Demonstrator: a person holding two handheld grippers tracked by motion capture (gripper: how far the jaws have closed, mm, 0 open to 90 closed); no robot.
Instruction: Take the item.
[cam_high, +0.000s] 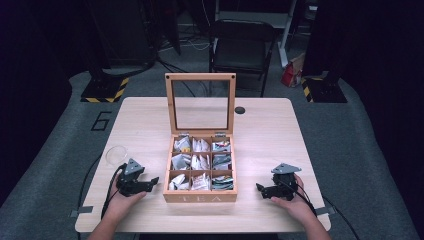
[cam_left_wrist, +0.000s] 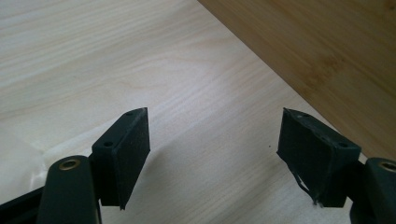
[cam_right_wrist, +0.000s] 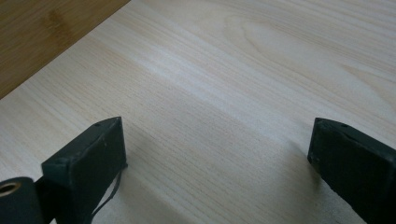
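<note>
At the near edge of the table (cam_high: 260, 125), two hands come in from below, each holding a gripper. By the left gripper (cam_high: 151, 182), the jaws stand wide apart with only bare wood between them — it points at the tea box (cam_high: 200, 196), just beside its left wall. Over on the other side, the right gripper (cam_high: 259, 189) also has its jaws spread wide and holds nothing; it faces the box's right wall from a little farther off. Between them sits the box, nine compartments filled with tea bags (cam_high: 201, 161). Left of it, a small clear cup (cam_high: 115, 155) rests behind the left gripper. Farther back, the glass lid (cam_high: 200, 102) stands upright — open.
</note>
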